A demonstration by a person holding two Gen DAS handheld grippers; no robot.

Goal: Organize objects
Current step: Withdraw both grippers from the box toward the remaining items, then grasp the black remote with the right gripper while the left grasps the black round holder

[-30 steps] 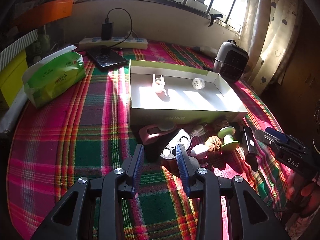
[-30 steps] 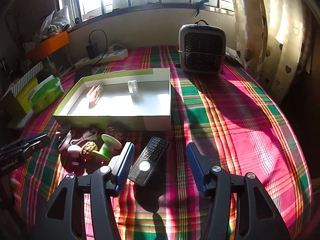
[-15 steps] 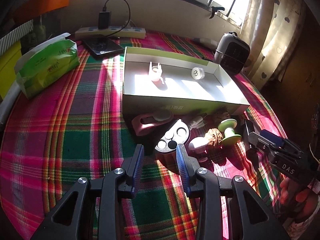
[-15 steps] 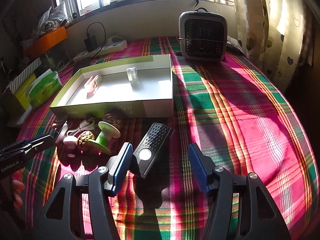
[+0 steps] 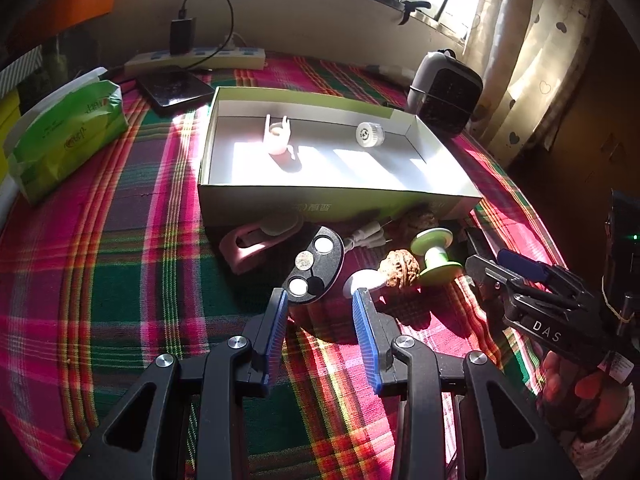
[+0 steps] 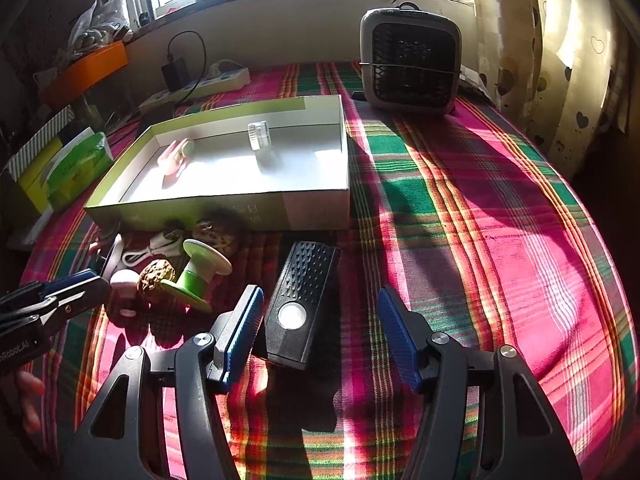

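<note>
An open green-and-white box [image 5: 320, 196] [image 6: 224, 204] holds a pink hand-shaped piece [image 5: 277, 138] and a white round cap [image 5: 370, 135]. Loose items lie in front of it: a pink holder [image 5: 256, 244], a black disc with buttons [image 5: 314, 266], a walnut [image 5: 400, 270], a green spool [image 5: 434, 252] [image 6: 200, 272], a white cable [image 6: 154, 246]. My left gripper [image 5: 320, 300] is open, just short of the black disc. My right gripper [image 6: 320, 300] is open, with a black ribbed device [image 6: 302, 296] lying between its fingers, nearer the left one.
A grey heater [image 6: 410, 64] stands at the back right. A green tissue pack [image 5: 64, 128], a black tablet [image 5: 174, 88] and a power strip [image 5: 196, 60] are at the back left. Plaid cloth [image 6: 480, 220] covers the table.
Both grippers have pulled back slightly from the objects. The black device now lies further in between the right fingers. Nothing was grasped.
</note>
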